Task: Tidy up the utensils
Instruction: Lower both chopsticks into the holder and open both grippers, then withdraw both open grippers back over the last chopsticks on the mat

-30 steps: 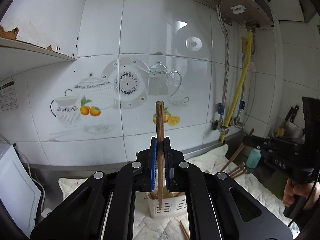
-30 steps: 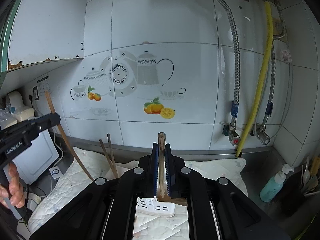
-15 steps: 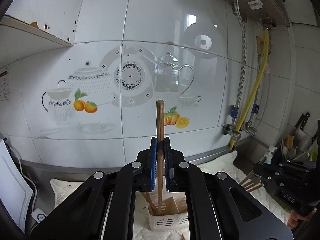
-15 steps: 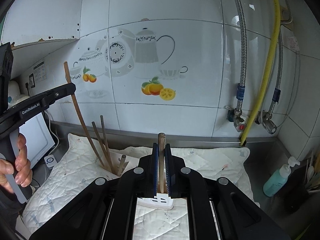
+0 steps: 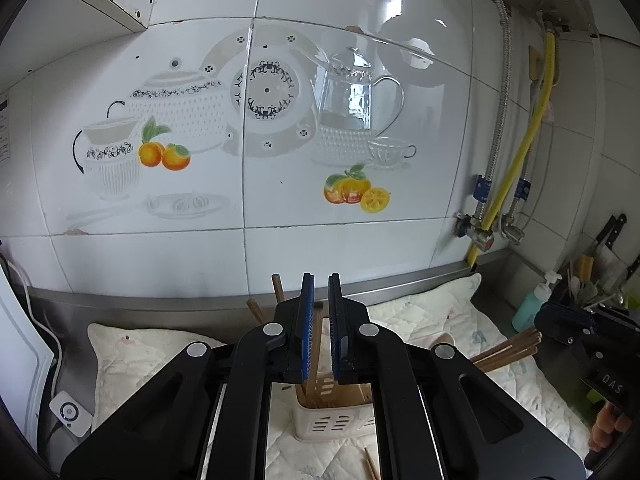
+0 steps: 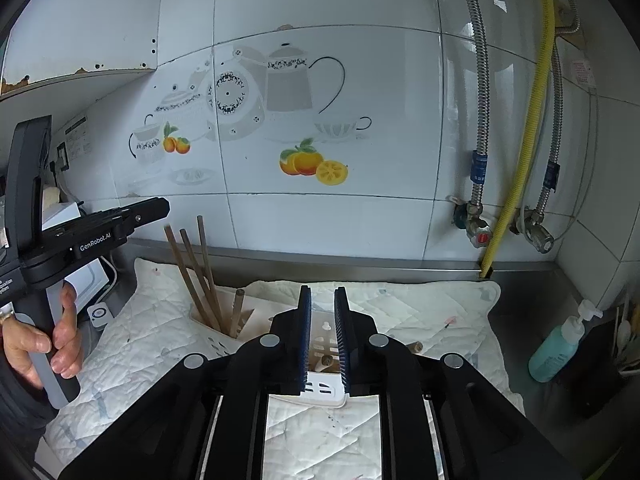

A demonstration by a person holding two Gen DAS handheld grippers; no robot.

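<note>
Beside soap bottle (image 6: 560,344): white holder (image 6: 224,344), chopsticks (image 6: 200,276) upright; left gripper (image 5: 320,296), right gripper (image 6: 323,304) parted, empty; marking "GenRobot.AI".

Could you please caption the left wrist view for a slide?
Open left gripper above white utensil holder holding brown chopsticks.

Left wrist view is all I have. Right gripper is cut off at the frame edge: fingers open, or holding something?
Observer: Open. In the right wrist view the right gripper shows a clear gap with nothing in it.
Operator: What is under it?
Observer: A white slotted holder on the quilted mat.
Operator: My chopsticks from the side?
Observer: Three chopsticks lean in the far holder, apart from the left gripper above them.
</note>
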